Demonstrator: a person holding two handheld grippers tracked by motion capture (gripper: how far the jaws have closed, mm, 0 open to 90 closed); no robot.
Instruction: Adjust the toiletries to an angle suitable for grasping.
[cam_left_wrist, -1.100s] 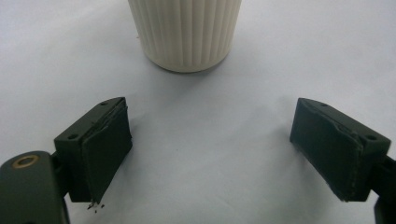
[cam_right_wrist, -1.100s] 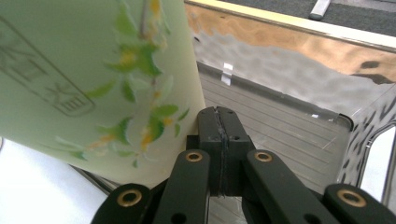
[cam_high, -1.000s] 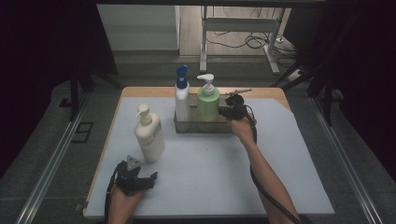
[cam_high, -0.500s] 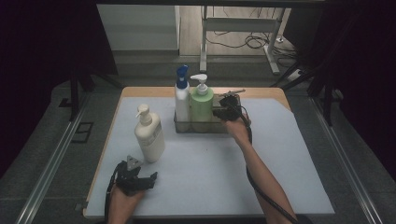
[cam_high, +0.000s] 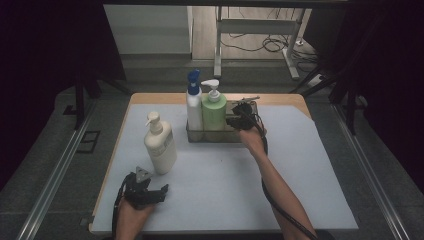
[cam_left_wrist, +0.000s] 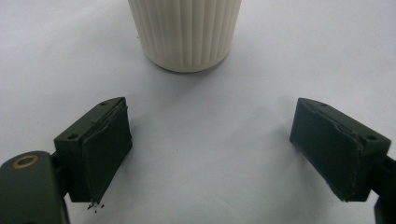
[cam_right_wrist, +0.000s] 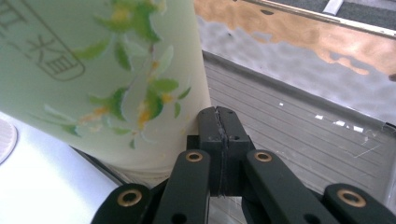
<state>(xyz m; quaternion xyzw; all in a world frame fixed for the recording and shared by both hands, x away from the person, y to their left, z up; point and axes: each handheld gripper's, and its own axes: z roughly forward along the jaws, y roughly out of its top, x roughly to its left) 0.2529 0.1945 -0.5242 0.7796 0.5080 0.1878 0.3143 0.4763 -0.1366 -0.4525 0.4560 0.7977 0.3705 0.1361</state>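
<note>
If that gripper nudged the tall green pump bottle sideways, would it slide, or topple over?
Probably tip rather than slide: the green pump bottle is tall and narrow, and its foot stands inside the low metal tray, whose wall would likely catch it. The white bottle close beside it may prop it. Its glossy printed side looks smooth, so the shut right gripper might skid off.

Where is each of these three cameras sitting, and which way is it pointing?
High view: above the person's side of the table, looking forward and down; both forearms, left gripper, right gripper.
Left gripper view: rides the left gripper, low over the table, facing the cream bottle; open jaws show.
Right gripper view: rides the right gripper, beside the green bottle in the tray; shut jaws show.
Shared: the high view also shows the cream bottle and the green bottle.
</note>
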